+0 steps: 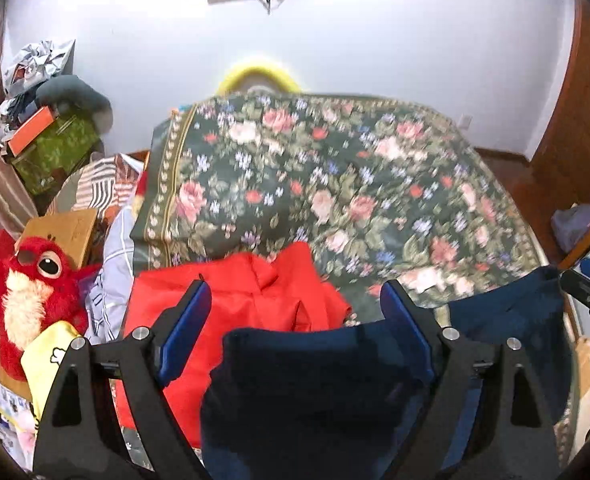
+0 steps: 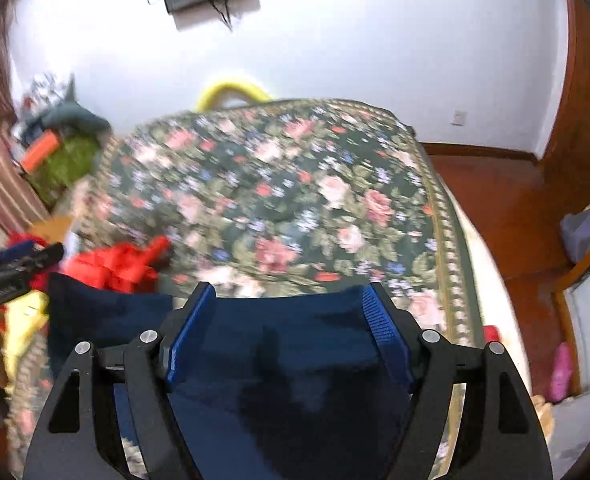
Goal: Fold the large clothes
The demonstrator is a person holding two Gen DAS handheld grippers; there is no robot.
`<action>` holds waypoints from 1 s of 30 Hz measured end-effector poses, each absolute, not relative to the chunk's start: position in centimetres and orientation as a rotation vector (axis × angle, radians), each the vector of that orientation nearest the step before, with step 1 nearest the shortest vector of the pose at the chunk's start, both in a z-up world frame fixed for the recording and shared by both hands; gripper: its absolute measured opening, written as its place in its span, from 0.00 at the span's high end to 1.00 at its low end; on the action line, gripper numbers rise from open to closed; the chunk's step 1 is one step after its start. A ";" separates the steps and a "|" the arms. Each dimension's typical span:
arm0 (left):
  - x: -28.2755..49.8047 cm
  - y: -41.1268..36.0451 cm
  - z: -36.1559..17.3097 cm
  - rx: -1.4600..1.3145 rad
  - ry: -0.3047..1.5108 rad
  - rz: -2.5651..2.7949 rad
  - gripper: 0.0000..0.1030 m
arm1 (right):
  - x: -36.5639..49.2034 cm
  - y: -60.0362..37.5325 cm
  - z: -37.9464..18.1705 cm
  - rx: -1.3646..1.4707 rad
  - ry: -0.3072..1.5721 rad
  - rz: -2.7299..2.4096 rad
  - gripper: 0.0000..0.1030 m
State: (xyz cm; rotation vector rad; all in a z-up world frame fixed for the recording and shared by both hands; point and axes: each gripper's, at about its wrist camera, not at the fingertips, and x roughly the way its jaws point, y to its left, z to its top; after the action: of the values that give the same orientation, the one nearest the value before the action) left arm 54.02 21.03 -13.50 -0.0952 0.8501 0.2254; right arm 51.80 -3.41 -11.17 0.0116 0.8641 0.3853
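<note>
Across the flowered bed point(image 1: 375, 200), both tools, left tool point(image 1: 295, 308) and right tool point(image 2: 291, 304), stood spread wide over the navy garment point(image 2: 279, 360), gripping nothing, seemingly poised to take its edge for folding.

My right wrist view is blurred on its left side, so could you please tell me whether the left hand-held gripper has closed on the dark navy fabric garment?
Observer: No, the left hand-held gripper is open; the dark navy fabric garment lies loose between its wide-apart fingers.
Operator: Thank you. What is the red blur beyond it?
Observer: A crumpled bright red fabric garment, its near edge under the navy one.
Operator: And is anything further left?
Observer: A red plush toy with a cream chest, sitting upright beside the bed.
</note>
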 end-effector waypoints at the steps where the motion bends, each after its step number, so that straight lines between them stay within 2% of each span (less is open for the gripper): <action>1: 53.4 21.0 -13.2 -0.101 0.840 0.212 0.16 | 51.1 -3.5 -10.9 0.020 0.862 0.412 0.27; 6: 50.4 19.5 -14.1 -0.102 0.867 0.120 0.15 | 49.0 -2.0 -12.5 -0.064 0.904 0.468 0.27; 14: 46.0 15.6 -20.8 -0.059 1.022 -0.010 0.14 | 45.4 -2.8 -20.2 -0.065 1.090 0.495 0.26; 15: 45.7 15.2 -22.0 -0.050 1.045 -0.011 0.14 | 45.3 -3.2 -20.8 -0.061 1.095 0.487 0.24; 16: 45.5 15.1 -23.6 -0.051 1.068 0.008 0.13 | 44.8 -4.0 -21.4 -0.051 1.073 0.472 0.15; 19: 45.0 15.6 -25.9 -0.125 1.060 0.054 0.03 | 44.0 -5.2 -21.5 -0.065 1.052 0.440 0.13; 20: 44.8 15.9 -26.1 -0.151 1.048 0.072 0.00 | 43.9 -5.5 -21.4 -0.067 1.055 0.435 0.13; 30: 42.0 16.6 -24.4 -0.172 1.041 0.180 0.00 | 42.1 -9.0 -20.4 0.024 1.147 0.358 0.13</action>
State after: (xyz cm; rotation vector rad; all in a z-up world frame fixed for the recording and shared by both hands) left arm 41.96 16.58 -24.41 -0.1715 1.0414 0.1804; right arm 42.08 -9.01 -20.39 0.0244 1.1473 0.3577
